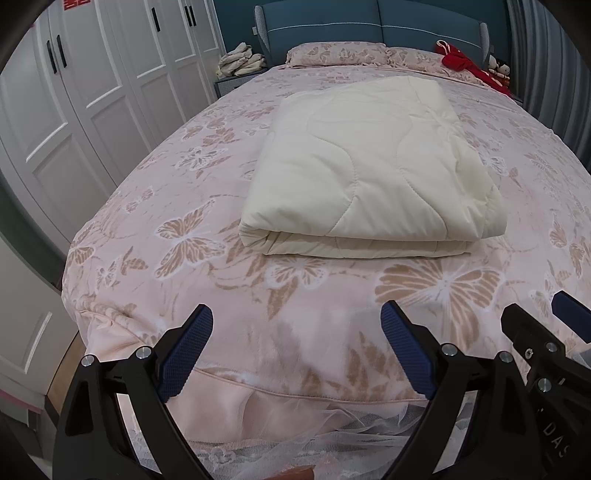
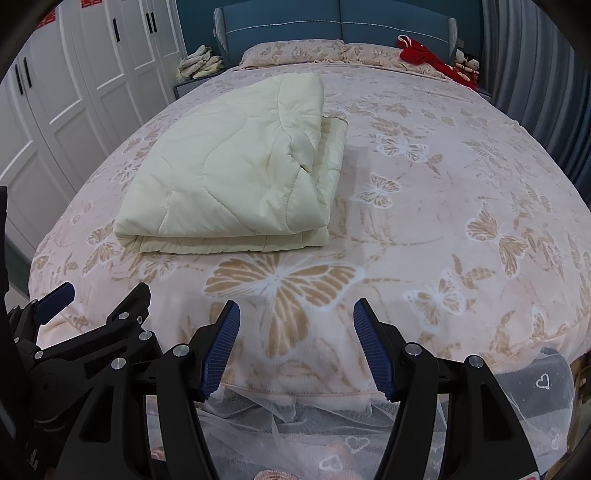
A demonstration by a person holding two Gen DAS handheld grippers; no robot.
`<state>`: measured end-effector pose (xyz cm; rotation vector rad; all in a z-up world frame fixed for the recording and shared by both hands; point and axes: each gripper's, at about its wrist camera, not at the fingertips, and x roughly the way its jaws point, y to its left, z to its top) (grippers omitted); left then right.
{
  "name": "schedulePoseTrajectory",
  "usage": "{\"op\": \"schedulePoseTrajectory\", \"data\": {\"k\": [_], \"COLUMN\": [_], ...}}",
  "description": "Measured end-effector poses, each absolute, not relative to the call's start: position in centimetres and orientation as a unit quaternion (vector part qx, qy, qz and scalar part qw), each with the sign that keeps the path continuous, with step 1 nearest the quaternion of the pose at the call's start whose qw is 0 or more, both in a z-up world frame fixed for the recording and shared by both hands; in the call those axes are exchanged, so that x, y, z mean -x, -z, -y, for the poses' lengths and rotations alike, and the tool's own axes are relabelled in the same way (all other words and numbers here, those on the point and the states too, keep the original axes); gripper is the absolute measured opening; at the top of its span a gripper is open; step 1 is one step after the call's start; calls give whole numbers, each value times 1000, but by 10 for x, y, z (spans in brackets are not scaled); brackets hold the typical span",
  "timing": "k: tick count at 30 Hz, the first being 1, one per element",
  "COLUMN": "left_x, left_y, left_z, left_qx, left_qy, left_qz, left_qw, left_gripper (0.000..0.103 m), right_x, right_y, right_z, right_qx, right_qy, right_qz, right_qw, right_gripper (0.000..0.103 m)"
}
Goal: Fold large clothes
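Observation:
A cream quilted blanket (image 1: pixel 365 166) lies folded in a thick rectangle on the pink butterfly-print bed (image 1: pixel 177 236); it also shows in the right wrist view (image 2: pixel 229 173), left of centre, with a lower layer sticking out at its right side. My left gripper (image 1: pixel 297 325) is open and empty, hovering over the foot edge of the bed, short of the blanket. My right gripper (image 2: pixel 295 317) is open and empty, beside the left one, also short of the blanket. The right gripper shows at the right edge of the left wrist view (image 1: pixel 535 317).
White wardrobe doors (image 1: pixel 74 110) stand along the left. A blue headboard (image 1: pixel 332 22), pink pillows (image 1: pixel 332 53), red clothing (image 1: pixel 461 61) and a pile of beige cloth on a nightstand (image 1: pixel 240 61) are at the far end. White lace netting (image 2: pixel 295 424) hangs below the bed's foot edge.

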<state>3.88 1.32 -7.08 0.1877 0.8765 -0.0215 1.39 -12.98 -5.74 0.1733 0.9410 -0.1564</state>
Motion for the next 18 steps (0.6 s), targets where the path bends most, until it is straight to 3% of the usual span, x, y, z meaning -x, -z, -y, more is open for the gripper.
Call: {"op": "schedulePoseTrajectory", "data": {"k": [18], "left_x": [-36], "left_y": [71], "left_z": [-13], "left_qx": [-88], "left_qy": [3], "left_qz": [-426], "left_qw": [900], "left_gripper": [90], "right_x": [-13], "right_y": [57], "right_z": [128], "right_qx": [-83], "right_qy": [75], "right_qz": [-452], "right_qw": [885], "right_gripper": [63]}}
